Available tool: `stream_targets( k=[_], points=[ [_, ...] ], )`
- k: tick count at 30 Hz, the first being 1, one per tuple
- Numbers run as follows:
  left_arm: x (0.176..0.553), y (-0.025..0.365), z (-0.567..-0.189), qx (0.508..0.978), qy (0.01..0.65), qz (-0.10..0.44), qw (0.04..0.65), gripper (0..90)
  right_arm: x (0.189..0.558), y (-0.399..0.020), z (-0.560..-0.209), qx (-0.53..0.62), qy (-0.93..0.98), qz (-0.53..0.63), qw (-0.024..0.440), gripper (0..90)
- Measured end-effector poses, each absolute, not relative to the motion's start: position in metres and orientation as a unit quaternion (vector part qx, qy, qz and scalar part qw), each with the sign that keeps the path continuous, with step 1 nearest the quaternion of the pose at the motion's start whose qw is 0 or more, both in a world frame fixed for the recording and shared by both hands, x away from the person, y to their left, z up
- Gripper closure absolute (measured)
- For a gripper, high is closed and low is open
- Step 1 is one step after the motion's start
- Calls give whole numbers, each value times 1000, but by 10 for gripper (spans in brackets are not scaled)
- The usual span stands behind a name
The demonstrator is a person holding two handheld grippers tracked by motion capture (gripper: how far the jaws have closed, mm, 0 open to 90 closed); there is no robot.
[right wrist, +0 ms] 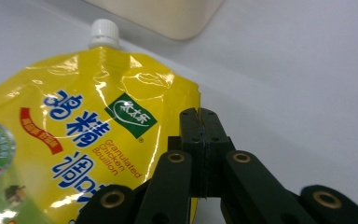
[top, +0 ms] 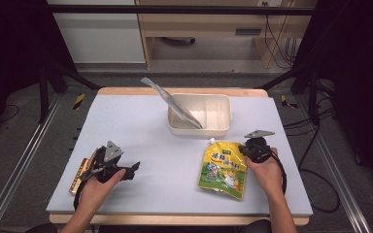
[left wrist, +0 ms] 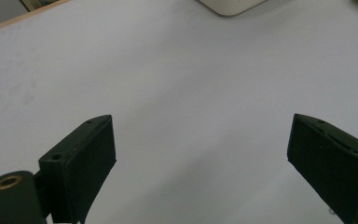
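Pinching the right edge of the glossy yellow spouted pouch of chicken bouillon [right wrist: 88, 140], my right gripper [right wrist: 200, 122] has its two black jaws pressed together, with the pouch's rim caught between them as far as the right gripper view lets me judge. My left gripper [left wrist: 200, 154] sits well apart at the near left of the table, jaws spread wide with bare table between them.

Beyond the pouch, just past its cap, stands a shallow cream plastic bin [top: 222, 118] with a divider inside; a flat silvery foil packet [top: 172, 102] leans in its left compartment, tilted up and out over the far left rim. A brown and yellow flat bar [top: 81, 174] lies at the table's left edge under my left hand [top: 97, 187]. Nothing lies between the pouch and the bin.

Everything rests on a pale grey-blue mat [top: 141, 131] laid on a wooden tabletop [top: 126, 91] whose light edge shows at the far and near sides. Around it run black frame posts, metal rails along the floor and loose cables at the right; pale cabinets stand behind.

The pouch lies flat, printed face up, at the near right of the mat, just left of my right hand [top: 267, 170]. Its long axis runs from near to far, leaning slightly leftward at the far end, with the white screw cap [right wrist: 104, 31] pointing away from me toward the bin.
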State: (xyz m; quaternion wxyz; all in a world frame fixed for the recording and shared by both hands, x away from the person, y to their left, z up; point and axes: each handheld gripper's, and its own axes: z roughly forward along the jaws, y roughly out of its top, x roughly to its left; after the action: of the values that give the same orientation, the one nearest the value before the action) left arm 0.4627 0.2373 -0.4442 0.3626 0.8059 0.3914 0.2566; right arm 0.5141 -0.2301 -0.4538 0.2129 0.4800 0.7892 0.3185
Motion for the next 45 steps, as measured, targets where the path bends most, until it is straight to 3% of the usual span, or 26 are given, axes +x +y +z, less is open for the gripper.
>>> stream_targets(
  k=[35,45],
  points=[
    [459,244,-438,798,391,258,378,93,499,-173,-341,335,813,400,260,900],
    [463,232,-411,811,354,213,414,96,476,-144,-319,262,831,411,267,900]
  ],
)
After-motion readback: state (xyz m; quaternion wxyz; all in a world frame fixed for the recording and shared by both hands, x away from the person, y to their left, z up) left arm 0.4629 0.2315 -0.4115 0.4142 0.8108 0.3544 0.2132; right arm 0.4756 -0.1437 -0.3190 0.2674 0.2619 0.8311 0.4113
